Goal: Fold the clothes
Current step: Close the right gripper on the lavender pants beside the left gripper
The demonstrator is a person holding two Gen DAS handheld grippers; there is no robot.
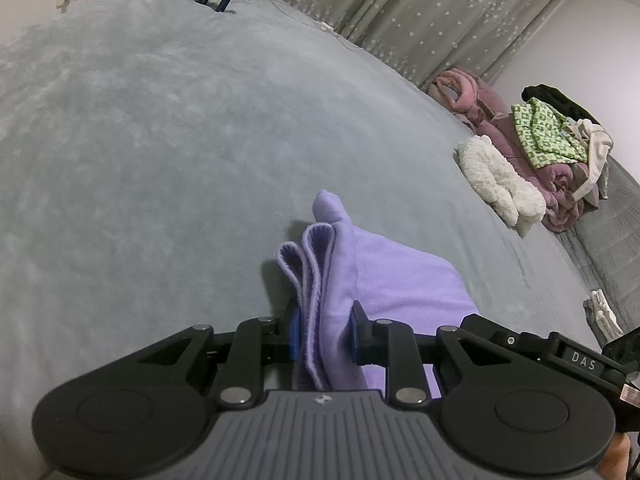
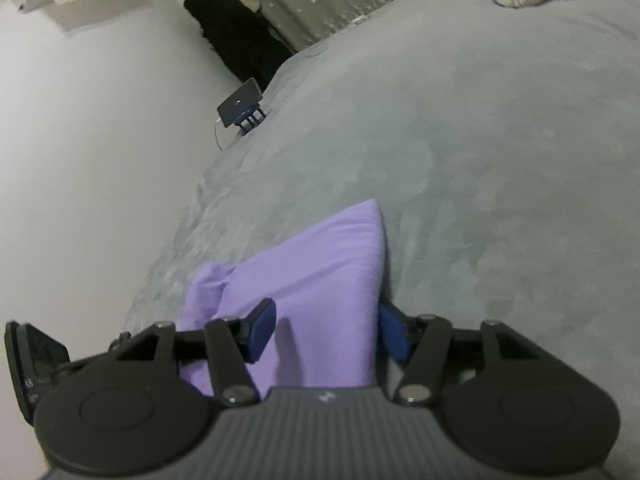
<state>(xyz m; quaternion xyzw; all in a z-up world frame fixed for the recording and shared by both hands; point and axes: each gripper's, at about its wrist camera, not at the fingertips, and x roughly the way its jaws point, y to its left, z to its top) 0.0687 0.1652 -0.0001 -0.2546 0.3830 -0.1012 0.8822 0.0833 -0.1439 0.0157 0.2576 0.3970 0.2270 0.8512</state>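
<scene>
A: Where's the garment?
B: A lilac garment (image 1: 384, 280) lies on a grey bed (image 1: 160, 140), bunched toward the near edge. In the left wrist view 2 ribbed cuffs stand up side by side, w/ a rounded tip poking up behind them.

A: Left gripper?
B: Left gripper (image 1: 323, 334) is narrow, its blue pads clamped on the gathered lilac cloth, approx. at the cuffs' base.

A: And the right?
B: Right gripper (image 2: 328, 332) sits about half open. A flat fold of the same cloth lies between its jaws; the right pad is against the cloth edge, the left pad rests over it. Can't tell if it truly pinches.

A: Anything else?
B: A clothes pile (image 1: 540, 148) at the far right of the bed: pink, white fleece, green-patterned, black. A phone on a blue stand (image 2: 240, 109) near the bed's far edge, star-print curtains (image 1: 420, 8) behind.
</scene>
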